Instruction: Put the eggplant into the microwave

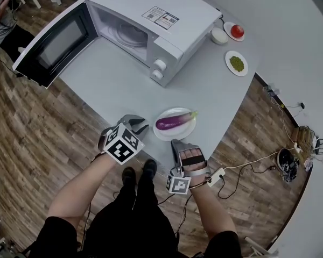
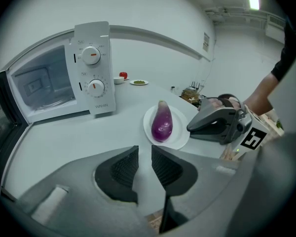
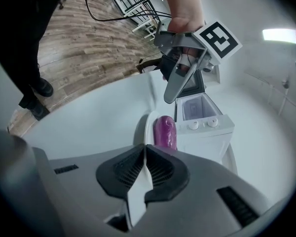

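Left tongs and right tongs sit at the near edge of the white worktop, flanking a white plate on which the purple eggplant lies. Beyond it stands the white microwave, its door swung wide.

From the left gripper view, the left tongs are slightly apart with only worktop between them; the eggplant is ahead on its plate, the right tongs beside it.

From the right gripper view, the right tongs meet at the tips, empty, with the eggplant just beyond.
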A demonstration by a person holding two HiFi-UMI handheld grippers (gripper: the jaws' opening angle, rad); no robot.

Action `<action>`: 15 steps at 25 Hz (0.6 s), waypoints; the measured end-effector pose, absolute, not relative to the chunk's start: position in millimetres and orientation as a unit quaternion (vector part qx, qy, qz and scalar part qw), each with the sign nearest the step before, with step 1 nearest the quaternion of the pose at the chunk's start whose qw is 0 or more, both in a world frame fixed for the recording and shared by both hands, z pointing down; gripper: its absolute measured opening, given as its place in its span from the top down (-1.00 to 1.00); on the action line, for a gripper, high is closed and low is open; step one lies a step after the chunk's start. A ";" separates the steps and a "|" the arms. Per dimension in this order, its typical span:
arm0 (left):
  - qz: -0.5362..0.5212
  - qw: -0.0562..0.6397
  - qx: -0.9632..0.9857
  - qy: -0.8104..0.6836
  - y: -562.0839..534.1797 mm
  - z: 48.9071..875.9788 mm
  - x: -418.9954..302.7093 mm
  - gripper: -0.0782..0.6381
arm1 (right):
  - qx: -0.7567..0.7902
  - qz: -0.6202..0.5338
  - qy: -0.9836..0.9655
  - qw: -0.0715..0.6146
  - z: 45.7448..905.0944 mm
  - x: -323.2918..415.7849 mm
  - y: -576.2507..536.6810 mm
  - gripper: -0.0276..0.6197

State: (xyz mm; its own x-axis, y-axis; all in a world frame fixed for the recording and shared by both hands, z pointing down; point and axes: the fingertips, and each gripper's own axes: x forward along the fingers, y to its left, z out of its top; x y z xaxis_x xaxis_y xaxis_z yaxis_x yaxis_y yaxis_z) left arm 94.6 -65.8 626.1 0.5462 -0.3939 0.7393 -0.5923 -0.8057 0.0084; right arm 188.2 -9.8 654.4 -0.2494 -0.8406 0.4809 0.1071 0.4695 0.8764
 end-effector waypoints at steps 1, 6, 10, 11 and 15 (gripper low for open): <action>0.383 0.131 0.870 -0.283 -63.7 626.9 93.2 0.55 | 0.275 -0.431 -0.661 0.549 656.8 187.2 -7.2 0.83; 0.384 0.133 0.869 -0.282 -60.5 629.4 88.6 0.55 | 0.277 -0.421 -0.664 0.552 660.0 187.5 -4.5 0.74; 0.387 0.137 0.868 -0.280 -60.5 632.1 90.2 0.55 | 0.277 -0.413 -0.665 0.557 659.5 190.9 -8.1 0.70; 0.387 0.138 0.868 -0.279 -61.1 632.2 91.9 0.55 | 0.278 -0.411 -0.665 0.559 659.4 192.5 -9.5 0.69; 0.384 0.138 0.870 -0.278 -67.3 627.9 100.4 0.55 | 0.280 -0.406 -0.664 0.562 658.9 198.1 -15.0 0.69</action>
